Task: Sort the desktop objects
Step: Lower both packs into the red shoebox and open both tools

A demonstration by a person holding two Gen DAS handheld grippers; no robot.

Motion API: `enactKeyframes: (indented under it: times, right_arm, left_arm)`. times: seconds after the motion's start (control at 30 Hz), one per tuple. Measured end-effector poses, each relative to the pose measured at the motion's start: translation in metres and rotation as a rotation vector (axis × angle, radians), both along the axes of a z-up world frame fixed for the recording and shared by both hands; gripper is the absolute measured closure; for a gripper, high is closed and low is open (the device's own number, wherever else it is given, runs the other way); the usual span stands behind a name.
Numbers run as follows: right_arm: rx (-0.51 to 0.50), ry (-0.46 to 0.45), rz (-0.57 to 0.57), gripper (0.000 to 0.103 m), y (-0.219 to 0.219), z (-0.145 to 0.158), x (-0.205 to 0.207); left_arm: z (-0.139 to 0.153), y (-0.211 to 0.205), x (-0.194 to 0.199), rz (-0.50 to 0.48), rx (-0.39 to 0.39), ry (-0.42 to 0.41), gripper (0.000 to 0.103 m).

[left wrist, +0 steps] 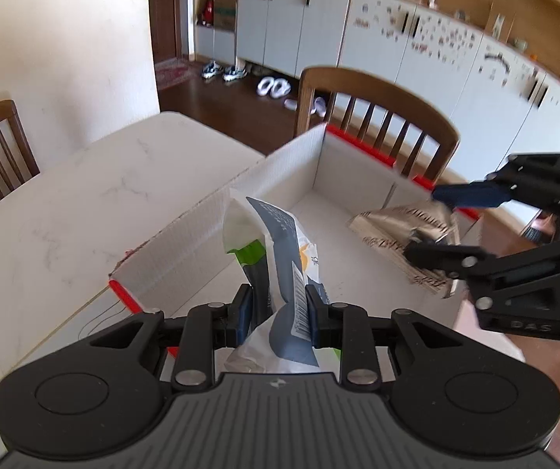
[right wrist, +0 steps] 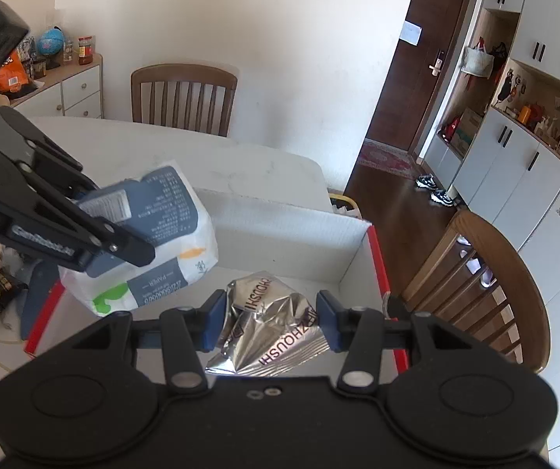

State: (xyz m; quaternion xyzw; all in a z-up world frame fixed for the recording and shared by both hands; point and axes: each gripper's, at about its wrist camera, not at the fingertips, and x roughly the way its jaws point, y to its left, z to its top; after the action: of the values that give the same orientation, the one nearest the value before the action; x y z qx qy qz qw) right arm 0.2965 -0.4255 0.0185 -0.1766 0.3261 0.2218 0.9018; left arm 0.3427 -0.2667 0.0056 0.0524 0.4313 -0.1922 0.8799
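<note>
White marble-patterned bench [left wrist: 84,195], cut off at the left frame edge in the left wrist view. On it stands an open white cardboard box with red edge strips [left wrist: 280,164], filling the centre of both views; its near wall is hidden behind the gripper bodies. Left gripper [left wrist: 278,308], bottom centre of its own view: jaws set narrow, clamped on a white, grey-blue and green soft paper-tissue pack [left wrist: 276,242] held above the box's left side; the pack's lower end is hidden behind the gripper body. Right gripper [right wrist: 270,320], bottom centre of its own view: jaws at medium width, pressed on a crumpled silver foil bag with dark lettering [right wrist: 276,328] over the box interior; whether the bag touches the box floor cannot be told.
</note>
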Motion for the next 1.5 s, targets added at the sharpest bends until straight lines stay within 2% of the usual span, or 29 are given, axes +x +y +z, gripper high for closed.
enactKeyframes:
  times: [0.3, 0.7, 0.83, 1.27, 1.5]
  right_arm:
    - [-0.004, 0.045, -0.043, 0.054, -0.008, -0.031, 0.021]
    - [-0.055, 0.082, -0.022, 0.054, -0.005, -0.059, 0.036]
    - [-0.042, 0.109, -0.028, 0.054, -0.008, -0.064, 0.041]
    - [-0.062, 0.176, -0.032, 0.054, -0.009, -0.079, 0.052]
    - [-0.063, 0.192, -0.027, 0.052, -0.012, -0.083, 0.053]
  left_arm:
    - [-0.024, -0.025, 0.02, -0.041, 0.078, 0.048, 0.076]
    - [-0.05, -0.033, 0.04, -0.043, 0.144, 0.098, 0.076]
    - [-0.054, -0.035, 0.045, -0.03, 0.15, 0.091, 0.077]
    - [-0.067, -0.043, 0.053, -0.059, 0.175, 0.173, 0.077]
    - [-0.063, -0.038, 0.055, -0.036, 0.154, 0.182, 0.076]
